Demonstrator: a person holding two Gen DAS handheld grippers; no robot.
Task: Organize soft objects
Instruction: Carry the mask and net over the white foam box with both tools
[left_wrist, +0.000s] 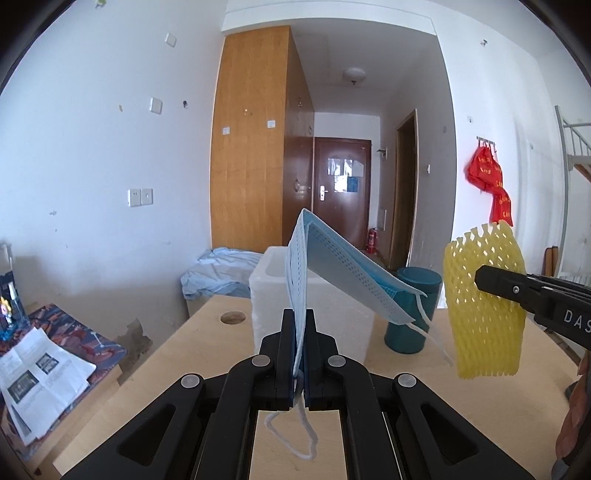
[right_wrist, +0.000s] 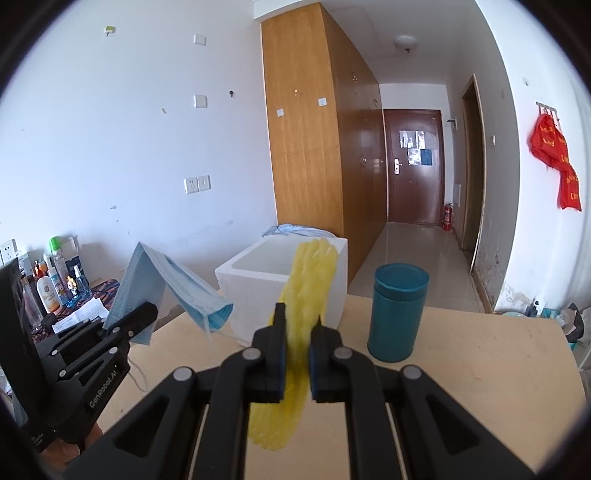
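Observation:
My left gripper (left_wrist: 300, 321) is shut on a light blue face mask (left_wrist: 332, 266), held above the wooden table (left_wrist: 207, 350); the mask bends over to the right and its white ear loops dangle. From the right wrist view the same mask (right_wrist: 173, 288) and left gripper (right_wrist: 147, 310) appear at the left. My right gripper (right_wrist: 297, 321) is shut on a yellow foam fruit net (right_wrist: 310, 273), which stands up between the pads and hangs below them. In the left wrist view that net (left_wrist: 484, 295) hangs at the right, pinched by the right gripper (left_wrist: 484, 280). A white foam box (right_wrist: 280, 280) stands open behind both.
A teal cylindrical canister (right_wrist: 399, 314) stands on the table right of the foam box (left_wrist: 266, 291). A round hole (left_wrist: 233, 316) is cut in the tabletop. Bottles and papers (right_wrist: 55, 288) crowd a side table at left. A wooden wardrobe (right_wrist: 306, 147) and corridor lie beyond.

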